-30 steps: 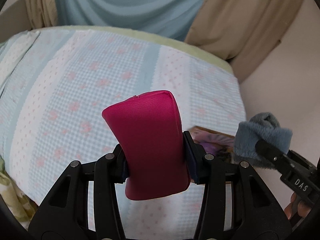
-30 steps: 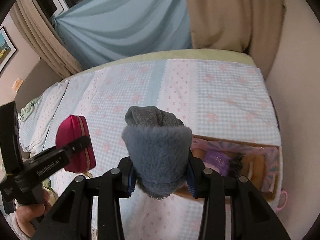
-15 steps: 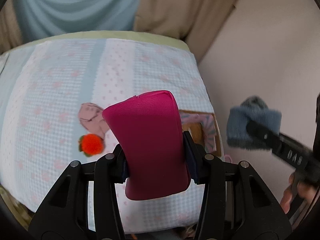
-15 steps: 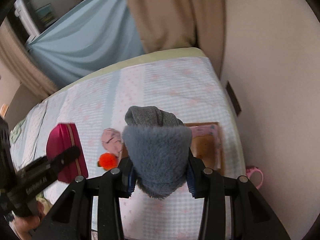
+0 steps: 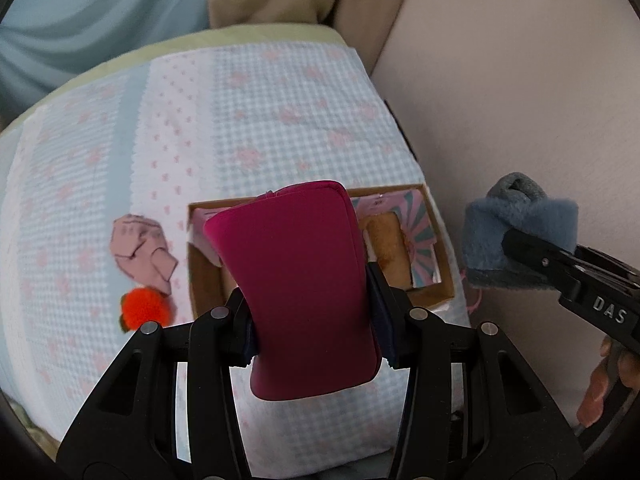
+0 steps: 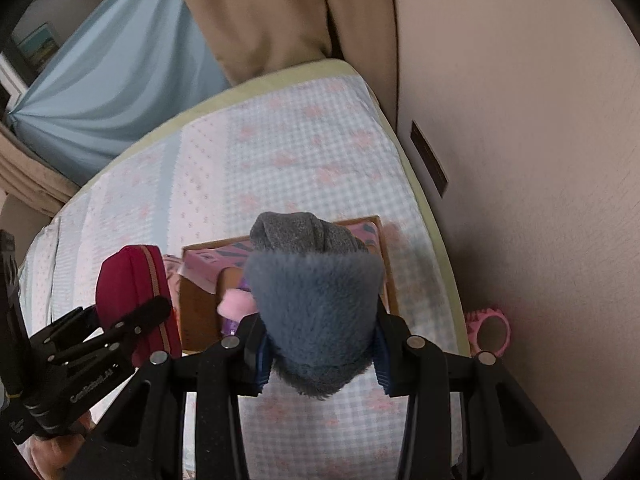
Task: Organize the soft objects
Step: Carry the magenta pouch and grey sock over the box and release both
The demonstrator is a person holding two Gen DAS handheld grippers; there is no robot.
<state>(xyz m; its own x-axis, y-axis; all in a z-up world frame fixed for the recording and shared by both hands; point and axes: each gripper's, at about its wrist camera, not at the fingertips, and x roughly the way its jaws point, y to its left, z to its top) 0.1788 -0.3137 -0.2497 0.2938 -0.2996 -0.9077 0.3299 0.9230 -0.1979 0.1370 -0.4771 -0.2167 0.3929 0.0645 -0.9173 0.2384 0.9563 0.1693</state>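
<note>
My left gripper [image 5: 310,308] is shut on a magenta zip pouch [image 5: 298,276] and holds it high above the bed, over an open cardboard box [image 5: 438,248]. My right gripper [image 6: 318,344] is shut on a fluffy grey-blue sock [image 6: 316,300], also above the box [image 6: 196,308]. In the left wrist view the sock [image 5: 516,232] hangs right of the box, beyond the bed's edge. The pouch [image 6: 134,292] shows left of the box in the right wrist view. A pink soft item [image 6: 236,304] lies inside the box. A pink fabric piece [image 5: 140,248] and an orange pompom [image 5: 144,308] lie on the bed left of the box.
The bed [image 5: 260,112] has a pale blue checked cover with pink flowers. A beige wall [image 6: 520,160] runs along its right side. A pink ring-shaped object [image 6: 490,330] lies on the floor between bed and wall. Curtains [image 6: 260,12] hang at the far end.
Both grippers have risen and swung toward the right end of the bed, over the box. The box, pink fabric and orange pompom have come into view below. Both grips are unchanged.
</note>
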